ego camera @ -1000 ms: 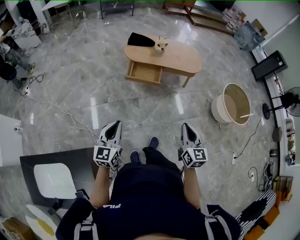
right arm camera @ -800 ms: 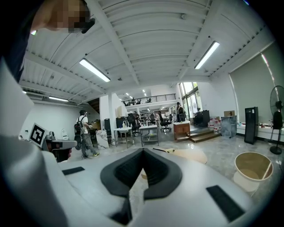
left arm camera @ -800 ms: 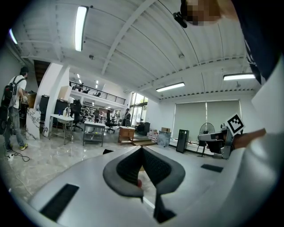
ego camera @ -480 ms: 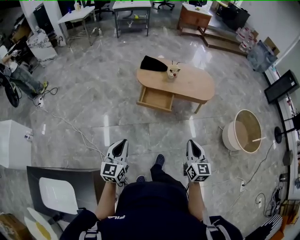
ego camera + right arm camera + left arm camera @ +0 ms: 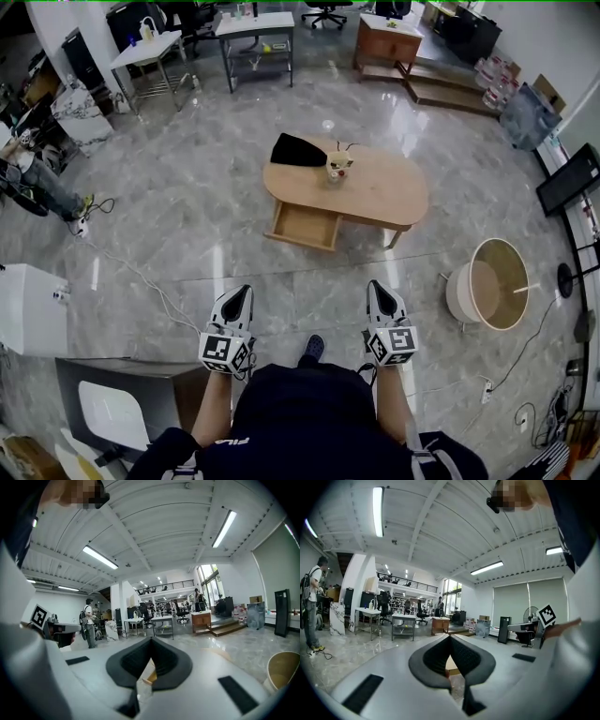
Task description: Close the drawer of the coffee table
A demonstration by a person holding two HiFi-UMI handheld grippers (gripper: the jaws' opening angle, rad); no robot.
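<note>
Both of your grippers were clenched on nothing. The left gripper (image 5: 238,296) (image 5: 450,637) and the right gripper (image 5: 377,291) (image 5: 151,640) each had jaw tips pressed together with no object between them. You held them side by side and level, low in front of your body, both pointing ahead across the marble floor (image 5: 187,216).

The coffee table (image 5: 384,192) stood well apart from them, ahead of you. Its long axis ran left to right across your view. The drawer (image 5: 305,225) stood open, pulled out of the near long edge at the table's left end, so its front faced you and its open top showed.

A black object (image 5: 298,150) lay at the table's far left corner. A small ornament (image 5: 337,167) stood near the far edge, beside that object. To the right of the table, a round tub (image 5: 487,281) sat on the floor.
</note>
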